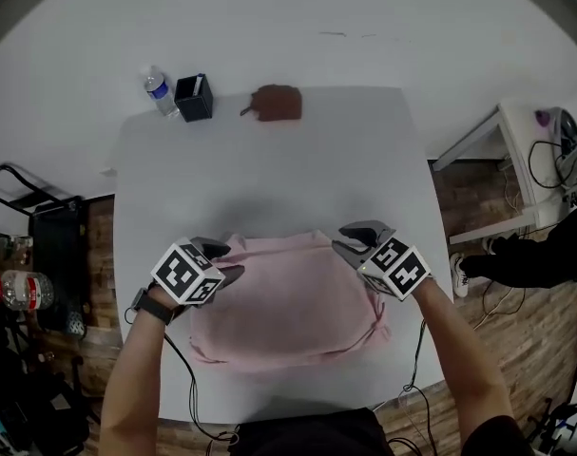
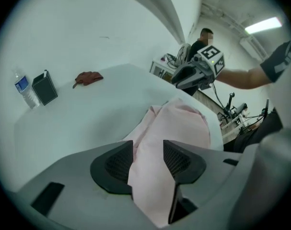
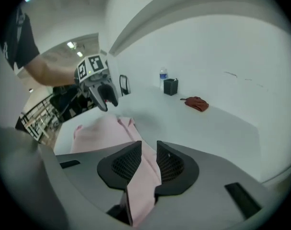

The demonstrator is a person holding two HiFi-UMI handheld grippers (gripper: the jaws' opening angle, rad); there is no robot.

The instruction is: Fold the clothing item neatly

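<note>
A pink garment [image 1: 288,302] lies folded on the near half of the white table [image 1: 269,160]. My left gripper [image 1: 226,259] is at its far left corner and my right gripper [image 1: 350,236] at its far right corner. In the left gripper view the pink fabric [image 2: 179,123] runs loosely between the parted jaws of the left gripper [image 2: 148,159]. The right gripper view shows a strip of the fabric [image 3: 99,131] passing between the jaws of the right gripper [image 3: 149,159], which stand a little apart. Both grippers are open, pointing down and away from me.
At the table's far edge stand a water bottle [image 1: 159,91], a black box [image 1: 194,98] and a crumpled brown cloth [image 1: 276,103]. A white side table [image 1: 516,160] and a person's leg [image 1: 526,255] are at the right. A black chair [image 1: 50,226] is at the left.
</note>
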